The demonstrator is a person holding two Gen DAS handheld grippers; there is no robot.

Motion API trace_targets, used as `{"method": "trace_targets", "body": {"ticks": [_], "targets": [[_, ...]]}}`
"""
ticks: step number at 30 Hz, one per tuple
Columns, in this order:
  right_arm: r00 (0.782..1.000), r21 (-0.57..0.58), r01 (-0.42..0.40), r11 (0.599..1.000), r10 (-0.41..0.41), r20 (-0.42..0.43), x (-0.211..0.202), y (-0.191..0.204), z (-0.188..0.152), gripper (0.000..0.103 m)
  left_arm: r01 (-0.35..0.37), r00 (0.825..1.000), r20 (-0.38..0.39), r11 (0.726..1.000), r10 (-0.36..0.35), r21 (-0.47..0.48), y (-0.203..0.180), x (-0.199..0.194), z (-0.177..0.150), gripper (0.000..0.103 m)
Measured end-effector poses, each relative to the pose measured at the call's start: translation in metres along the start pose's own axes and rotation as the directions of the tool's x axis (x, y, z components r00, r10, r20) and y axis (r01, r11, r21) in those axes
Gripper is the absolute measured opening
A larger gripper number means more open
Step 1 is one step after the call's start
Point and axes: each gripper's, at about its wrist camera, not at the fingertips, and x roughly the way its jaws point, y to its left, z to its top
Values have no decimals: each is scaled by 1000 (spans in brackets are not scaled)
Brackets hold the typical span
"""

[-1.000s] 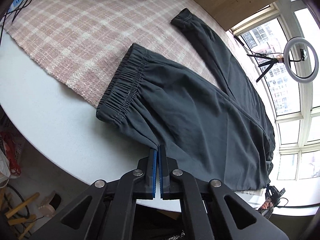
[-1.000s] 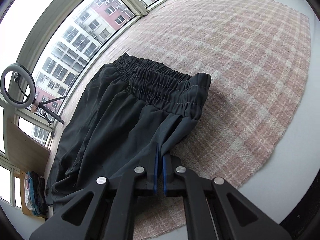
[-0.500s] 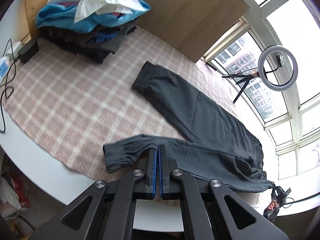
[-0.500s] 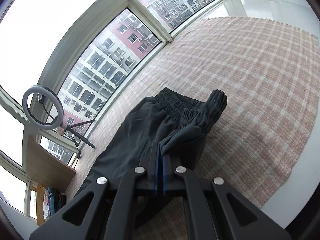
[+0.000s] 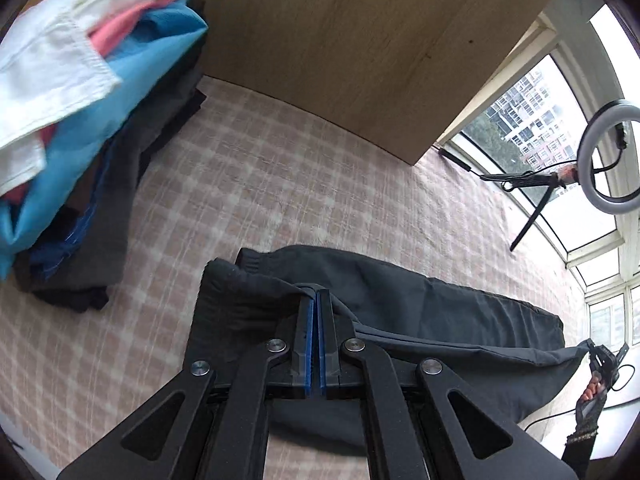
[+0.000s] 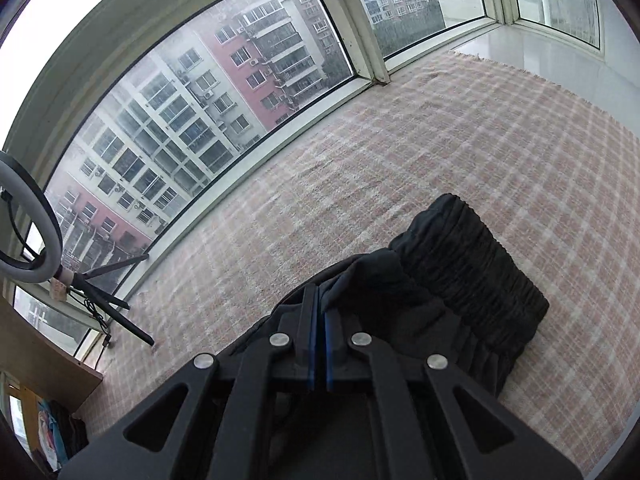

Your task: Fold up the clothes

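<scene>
The left hand-held gripper [image 5: 319, 300] is clamped on a fold of the dark trousers [image 5: 420, 320], its 2 blue-lined fingers [image 5: 307, 332] pressed together with cloth bunched over their tips. The trousers lie on the pink checked cloth [image 5: 280, 184] that covers the worktop, folded over on themselves, with a cuffed end just beyond the gripper's tip and the rest running off toward the window-side edge. Near the far left corner of the cloth sits a pile of clothes [image 5: 92, 112], white and pink on top, blue below, dark garments at the bottom, well apart from the trousers. A wooden panel [image 5: 360, 40] stands along the far edge of the worktop. A ring light on a tripod [image 5: 608, 160] stands at the window side.

The right hand-held gripper [image 6: 319, 300] is likewise closed on the trousers [image 6: 400, 304], dark fabric caught between its fingers and draped over them. The gathered elastic waistband [image 6: 476, 272] lies just beside it to the right, resting on the checked cloth [image 6: 440, 140]. The windows [image 6: 200, 100] run along the far edge, with apartment blocks outside. The ring light [image 6: 28, 240] stands at the left, near the wooden panel [image 6: 44, 364].
</scene>
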Motion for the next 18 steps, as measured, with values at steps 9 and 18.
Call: {"method": "trace_targets", "body": {"ticks": [9,18], "targets": [[991,8,87,996,-85,-103,93,19,36,5,-59,992,-112,998,62,26,-2,69,37,2],[994,-143,40,989,-54,-93,57,34,38,25,-5,995,-98,998,11,66,9,22,24,24]]}}
